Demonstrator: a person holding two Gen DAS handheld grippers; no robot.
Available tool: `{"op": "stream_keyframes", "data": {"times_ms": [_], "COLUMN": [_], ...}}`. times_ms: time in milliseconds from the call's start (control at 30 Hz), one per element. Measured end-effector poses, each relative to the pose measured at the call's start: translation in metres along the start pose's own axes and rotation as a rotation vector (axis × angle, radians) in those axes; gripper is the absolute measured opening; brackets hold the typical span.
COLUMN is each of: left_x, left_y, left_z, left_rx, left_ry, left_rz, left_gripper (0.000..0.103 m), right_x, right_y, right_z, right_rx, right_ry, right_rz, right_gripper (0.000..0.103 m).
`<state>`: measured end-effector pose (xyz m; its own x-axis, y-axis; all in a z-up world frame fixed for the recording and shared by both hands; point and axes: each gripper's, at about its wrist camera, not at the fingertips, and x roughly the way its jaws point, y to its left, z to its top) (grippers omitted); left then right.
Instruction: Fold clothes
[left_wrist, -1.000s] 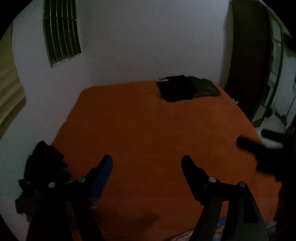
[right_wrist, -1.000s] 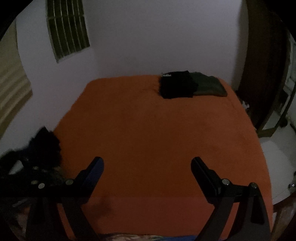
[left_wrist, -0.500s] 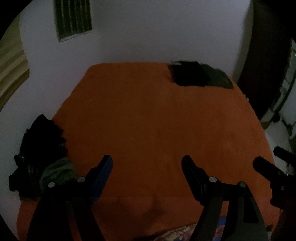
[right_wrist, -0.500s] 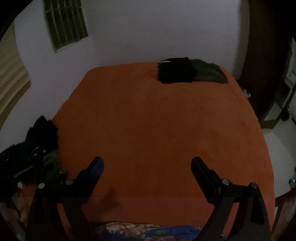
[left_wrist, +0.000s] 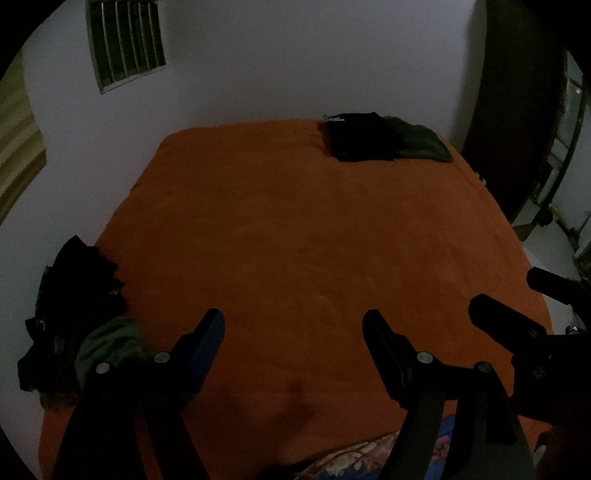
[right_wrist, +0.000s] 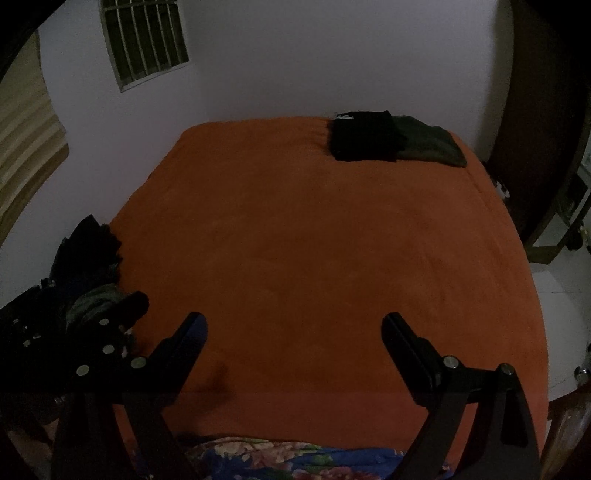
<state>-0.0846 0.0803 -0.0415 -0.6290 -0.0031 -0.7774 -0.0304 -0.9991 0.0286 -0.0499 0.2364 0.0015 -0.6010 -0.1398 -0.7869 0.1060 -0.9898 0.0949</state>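
Observation:
A bed with an orange cover (left_wrist: 295, 240) (right_wrist: 314, 240) fills both views. A loose heap of dark and grey-green clothes (left_wrist: 77, 317) (right_wrist: 88, 273) lies at its near left edge. Two folded garments, one black (left_wrist: 360, 136) (right_wrist: 364, 136) and one dark green (left_wrist: 424, 144) (right_wrist: 430, 146), sit side by side at the far right corner. My left gripper (left_wrist: 293, 321) hangs open above the near part of the cover, nothing between its fingers. My right gripper (right_wrist: 293, 323) is open too, also holding nothing. Its fingers (left_wrist: 495, 317) show at the right of the left wrist view.
A white wall with a barred vent (left_wrist: 125, 40) (right_wrist: 147, 40) stands behind the bed. A dark door (left_wrist: 517, 110) and a pale floor (right_wrist: 557, 314) lie to the right. A flowered fabric (right_wrist: 266, 458) shows under the near edge of the bed.
Both grippers have sunk and tipped further down toward the bed. The clothes heap at the left shows more fully, and the right gripper has come further into the left wrist view.

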Motion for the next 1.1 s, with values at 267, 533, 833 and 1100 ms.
{"op": "stream_keyframes", "data": {"times_ms": [267,533,833,1100], "left_x": [-0.009,-0.019,-0.030,-0.041], "left_y": [0.008,0.001,-0.005,-0.006], "left_z": [0.000,0.001,-0.006,-0.006], "left_rx": [-0.044,-0.050,-0.008,0.004], "left_ry": [-0.023,-0.060,-0.084,-0.105], "left_rz": [-0.015,-0.021,-0.025,-0.039], "left_gripper": [0.078,0.078,0.078,0.078], "right_x": [-0.002,0.001,0.003,0.002], "right_y": [0.000,0.012,0.005,0.007], "right_z": [-0.005,-0.002,0.000,0.002], "right_rx": [0.003,0.011,0.021,0.024], "right_ry": [-0.003,-0.008,0.003,0.000], "right_rz": [-0.011,-0.014,-0.018,-0.023], "right_gripper": [0.095,0.095,0.095,0.095]}}
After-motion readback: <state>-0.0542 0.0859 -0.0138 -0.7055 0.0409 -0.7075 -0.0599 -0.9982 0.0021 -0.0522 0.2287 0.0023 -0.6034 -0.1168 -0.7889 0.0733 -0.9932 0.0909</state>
